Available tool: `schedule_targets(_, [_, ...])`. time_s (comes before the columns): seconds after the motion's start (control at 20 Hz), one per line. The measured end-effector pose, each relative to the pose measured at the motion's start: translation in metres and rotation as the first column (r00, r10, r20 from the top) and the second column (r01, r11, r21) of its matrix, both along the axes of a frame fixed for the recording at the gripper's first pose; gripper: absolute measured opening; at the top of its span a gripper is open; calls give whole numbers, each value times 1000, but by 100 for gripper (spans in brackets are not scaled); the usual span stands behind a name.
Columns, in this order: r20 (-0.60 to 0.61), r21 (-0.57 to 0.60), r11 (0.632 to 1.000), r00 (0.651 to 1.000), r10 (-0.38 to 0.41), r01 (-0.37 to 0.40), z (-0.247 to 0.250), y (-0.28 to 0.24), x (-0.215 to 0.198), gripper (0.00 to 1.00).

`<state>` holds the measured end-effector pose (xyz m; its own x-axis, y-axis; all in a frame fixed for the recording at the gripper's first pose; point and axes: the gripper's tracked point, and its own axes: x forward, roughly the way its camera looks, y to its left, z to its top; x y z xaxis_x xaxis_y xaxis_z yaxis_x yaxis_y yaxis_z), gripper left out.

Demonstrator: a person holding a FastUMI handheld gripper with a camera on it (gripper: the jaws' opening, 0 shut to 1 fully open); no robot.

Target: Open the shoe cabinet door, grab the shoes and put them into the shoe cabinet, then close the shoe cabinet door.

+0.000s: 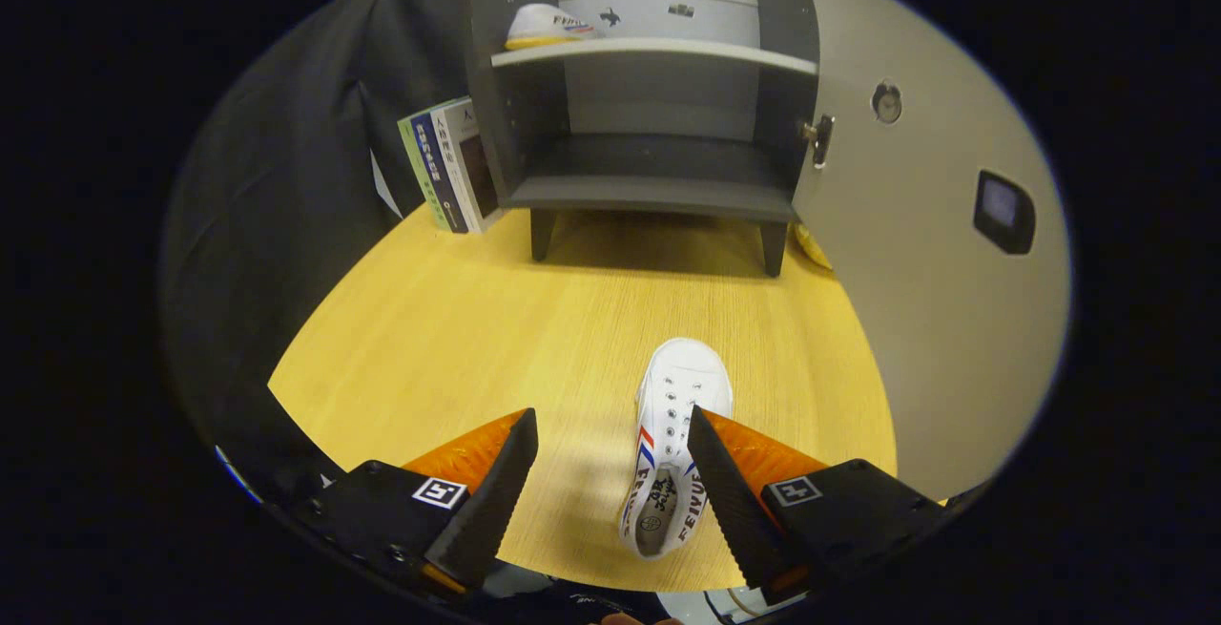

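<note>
Nearest us, our gripper (pixel 610 434) hung spread wide over the wooden tabletop (pixel 439 339), its fingers (pixel 496 482) holding nothing — both stood clear of any object, though the right finger sat just beside one white shoe (pixel 672 444). That shoe lay on the tabletop between the fingers, close against the right one, toe pointing away from us toward the cabinet. Beyond it, past a bare stretch of wood, we saw the dark shoe cabinet (pixel 649 119) standing on short legs with its pale door (pixel 944 253) swung open to the right. Its lower shelf was bare — on the upper shelf sat a second white shoe (pixel 548 27). Some books (pixel 448 167) leaned against the cabinet's left side.
</note>
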<state>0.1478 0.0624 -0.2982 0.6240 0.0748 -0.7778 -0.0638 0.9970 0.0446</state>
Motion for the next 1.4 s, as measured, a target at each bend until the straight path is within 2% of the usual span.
schedule_targets(0.2, [-95, -31, 999, 995, -14, 11, -44, -10, 2, 99])
schedule_targets(0.4, [-122, -71, 997, 992, 29, -38, -63, -6, 9, 98])
schedule_targets(0.65, [-159, -107, 994, 987, 19, -36, -79, -4, 13, 99])
schedule_targets(0.75, [-180, -99, 993, 983, 47, -66, -83, 5, 6, 100])
schedule_targets(0.85, [-180, -178, 977, 980, 84, -116, -87, 2, 5, 100])
schedule_targets(0.9, [-173, -234, 965, 982, 81, -121, -87, -3, 6, 91])
schedule_targets(1.0, [-156, -293, 953, 987, 36, -81, -87, -17, 9, 73])
schedule_targets(1.1, [-137, -272, 962, 990, -26, -13, -83, -24, 12, 51])
schedule_targets(1.2, [-148, -259, 965, 989, -10, -29, -84, -24, 11, 27])
schedule_targets(1.3, [-145, -275, 960, 989, 20, -59, -82, -25, 12, 27])
schedule_targets(1.35, [-144, -262, 962, 989, 35, -73, -80, -22, 10, 16])
schedule_targets(1.4, [-160, -245, 966, 986, 42, -81, -87, -20, 8, 11])
